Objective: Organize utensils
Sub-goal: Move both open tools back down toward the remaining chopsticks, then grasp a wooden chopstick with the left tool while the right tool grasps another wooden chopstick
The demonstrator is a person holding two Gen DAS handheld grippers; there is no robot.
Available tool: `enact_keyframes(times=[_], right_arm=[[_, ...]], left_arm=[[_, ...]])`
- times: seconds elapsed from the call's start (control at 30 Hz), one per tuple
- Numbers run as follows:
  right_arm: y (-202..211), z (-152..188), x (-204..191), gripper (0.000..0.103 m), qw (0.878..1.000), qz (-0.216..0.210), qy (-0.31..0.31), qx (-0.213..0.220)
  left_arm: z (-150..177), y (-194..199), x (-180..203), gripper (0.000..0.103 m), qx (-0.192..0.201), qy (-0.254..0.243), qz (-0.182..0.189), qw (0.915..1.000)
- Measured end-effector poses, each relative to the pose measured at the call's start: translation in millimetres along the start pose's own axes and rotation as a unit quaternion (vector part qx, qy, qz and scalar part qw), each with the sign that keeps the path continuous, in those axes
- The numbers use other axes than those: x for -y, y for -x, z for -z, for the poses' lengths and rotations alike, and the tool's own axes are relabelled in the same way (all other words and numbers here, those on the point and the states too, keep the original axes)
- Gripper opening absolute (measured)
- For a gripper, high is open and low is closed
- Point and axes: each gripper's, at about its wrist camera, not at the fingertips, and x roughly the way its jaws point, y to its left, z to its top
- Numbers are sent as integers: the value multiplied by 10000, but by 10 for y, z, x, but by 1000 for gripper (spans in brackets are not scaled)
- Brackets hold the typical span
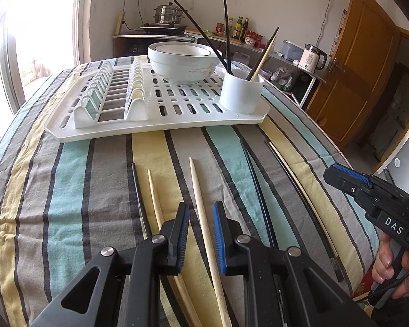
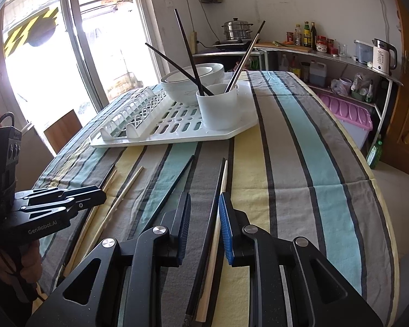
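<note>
Several chopsticks lie loose on the striped tablecloth. My left gripper (image 1: 201, 214) is open, low over the cloth, with a light wooden chopstick (image 1: 204, 226) lying between its fingers. Another wooden chopstick (image 1: 156, 204) and a black one (image 1: 139, 199) lie to its left. My right gripper (image 2: 204, 204) is open over a black chopstick (image 2: 212, 209) and a wooden chopstick (image 2: 220, 204) lying side by side. Another black chopstick (image 2: 171, 190) lies left of it. A white utensil cup (image 1: 241, 91) on the white drying rack (image 1: 161, 120) holds three chopsticks; it also shows in the right wrist view (image 2: 219, 106).
Stacked white bowls (image 1: 185, 60) sit on the rack behind the cup. The rack's plate slots (image 1: 109, 92) are on its left side. A counter with a kettle (image 1: 312, 60), bottles and a steamer pot stands behind the table. The table edge drops off at the right (image 2: 381, 218).
</note>
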Motion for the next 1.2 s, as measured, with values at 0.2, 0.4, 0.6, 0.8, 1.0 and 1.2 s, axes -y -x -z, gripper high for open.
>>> enact_keyframes(times=[0.2,0.4,0.6,0.8,1.0,1.2], right_arm=[[-183,-79,23,22,9999,-39,50,-152],[-430,-139,104,22,9991,88,57,-400],[-609,-171,183,22,9977,227,60,-643],[-717,-236,172,22,9960,393,238,-762],[-726,-254,210,22,9945,549,340,-825],[-750,-271,192,22,9943,540,317,-868]], left_arm=[[-96,-198,47,17,-175,-31,-47,9998],[-95,-333,52,17,-329,-55,-118,9994],[-128,-370,54,17,-270,-97,-166,9995],[-173,-413,59,17,-242,-60,-215,9995],[-186,-430,56,17,-226,-36,-221,9995],[-199,-442,55,17,-219,-23,-273,9994]])
